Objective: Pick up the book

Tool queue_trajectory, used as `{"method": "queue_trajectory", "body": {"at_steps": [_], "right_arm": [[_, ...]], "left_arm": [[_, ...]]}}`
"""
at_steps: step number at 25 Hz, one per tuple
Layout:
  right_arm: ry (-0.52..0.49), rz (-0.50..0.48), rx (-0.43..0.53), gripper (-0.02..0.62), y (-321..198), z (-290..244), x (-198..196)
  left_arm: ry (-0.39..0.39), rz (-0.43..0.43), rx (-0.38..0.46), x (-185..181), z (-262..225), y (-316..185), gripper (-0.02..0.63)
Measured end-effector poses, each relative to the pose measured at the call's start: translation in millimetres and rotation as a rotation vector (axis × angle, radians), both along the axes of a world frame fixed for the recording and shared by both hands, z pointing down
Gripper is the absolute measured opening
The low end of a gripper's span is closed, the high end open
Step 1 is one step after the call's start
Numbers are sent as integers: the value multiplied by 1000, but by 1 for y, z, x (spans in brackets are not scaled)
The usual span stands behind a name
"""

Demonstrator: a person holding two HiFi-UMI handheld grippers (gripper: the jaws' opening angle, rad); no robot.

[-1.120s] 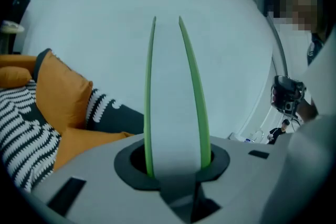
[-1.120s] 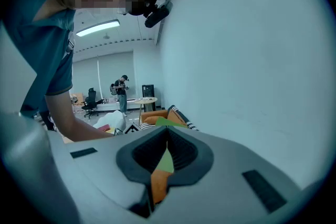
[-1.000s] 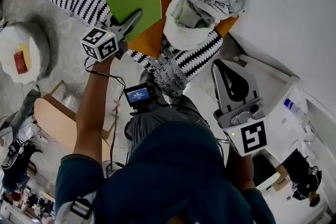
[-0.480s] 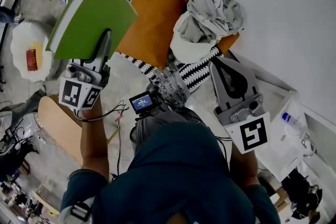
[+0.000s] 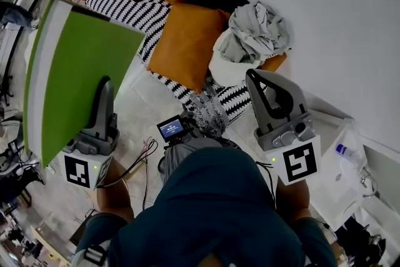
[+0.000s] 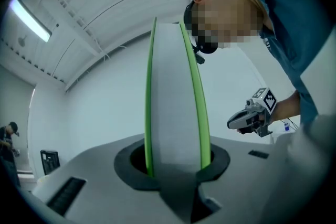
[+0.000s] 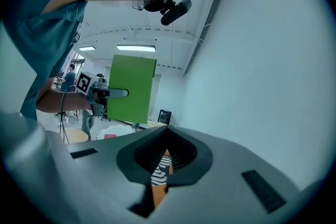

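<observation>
The green book [image 5: 75, 72] with white page edges is clear of the sofa and up near my head, at the left of the head view. My left gripper [image 5: 103, 89] is shut on the cover's lower edge. In the left gripper view the book [image 6: 176, 102] stands edge-on between the jaws of the left gripper [image 6: 176, 164]. My right gripper [image 5: 252, 78] hangs at the right, shut and holding nothing. The right gripper view shows the book [image 7: 131, 89] off to the left, and only a thin slit between the jaws of the right gripper [image 7: 165, 157].
Below lies a sofa [image 5: 125, 3] with a black-and-white striped cover and orange cushions [image 5: 184, 44]. A heap of grey clothes [image 5: 256, 31] sits at its right end by the white wall [image 5: 331, 3]. A small screen device [image 5: 170, 128] is at the person's waist. A white cabinet with a bottle [image 5: 342, 150] is at right.
The left gripper has lifted the book off the sofa, up and to the left towards the head, and rolled it. The right gripper has risen a little.
</observation>
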State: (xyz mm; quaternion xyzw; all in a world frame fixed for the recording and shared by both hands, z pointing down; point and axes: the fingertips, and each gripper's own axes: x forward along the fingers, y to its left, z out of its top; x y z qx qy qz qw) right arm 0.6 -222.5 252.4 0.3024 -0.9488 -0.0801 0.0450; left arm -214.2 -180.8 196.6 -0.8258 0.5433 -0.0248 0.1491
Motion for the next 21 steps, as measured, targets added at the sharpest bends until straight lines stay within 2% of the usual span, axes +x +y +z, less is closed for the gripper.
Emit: {"method": "queue_trajectory", "body": {"at_steps": [6, 21], "right_arm": [[-15, -9, 25, 11, 18, -15, 2], [-33, -10, 74, 11, 68, -34, 11]], "left_arm": [[-40, -57, 31, -2, -19, 35, 120], [-7, -90, 57, -6, -25, 97, 120]]}}
